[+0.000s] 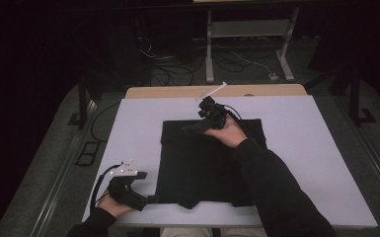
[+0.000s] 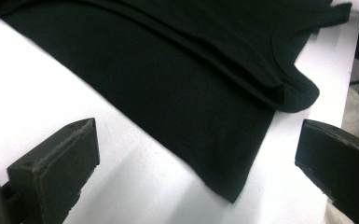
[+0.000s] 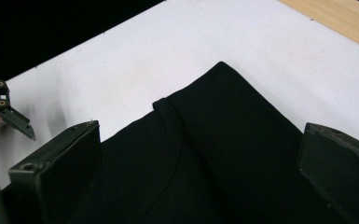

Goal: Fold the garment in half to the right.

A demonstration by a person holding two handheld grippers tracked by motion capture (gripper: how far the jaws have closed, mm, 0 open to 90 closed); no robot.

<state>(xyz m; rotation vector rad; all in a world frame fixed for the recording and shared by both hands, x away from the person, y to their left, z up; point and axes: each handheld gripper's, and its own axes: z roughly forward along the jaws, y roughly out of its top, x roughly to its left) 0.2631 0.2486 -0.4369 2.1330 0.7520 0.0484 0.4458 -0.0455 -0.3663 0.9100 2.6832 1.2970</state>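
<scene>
A black garment (image 1: 202, 163) lies folded flat in the middle of a white board (image 1: 316, 148). My left gripper (image 1: 150, 199) is low at the garment's near left corner with its jaws wide apart. In the left gripper view that gripper (image 2: 198, 135) is open around the garment's corner (image 2: 233, 196), with the neckline (image 2: 289, 79) beyond. My right gripper (image 1: 197, 126) rests over the garment's far edge, pointing left. In the right gripper view it (image 3: 200, 135) is open over the cloth (image 3: 224, 140), close to a folded corner (image 3: 221, 65).
A wooden table edge (image 1: 177, 92) shows beyond the board. Behind it, a metal frame (image 1: 247, 29) and cables (image 1: 172, 69) lie on the dark floor. Bare white board (image 1: 128, 128) flanks the garment. The left gripper (image 3: 4, 112) appears far off in the right gripper view.
</scene>
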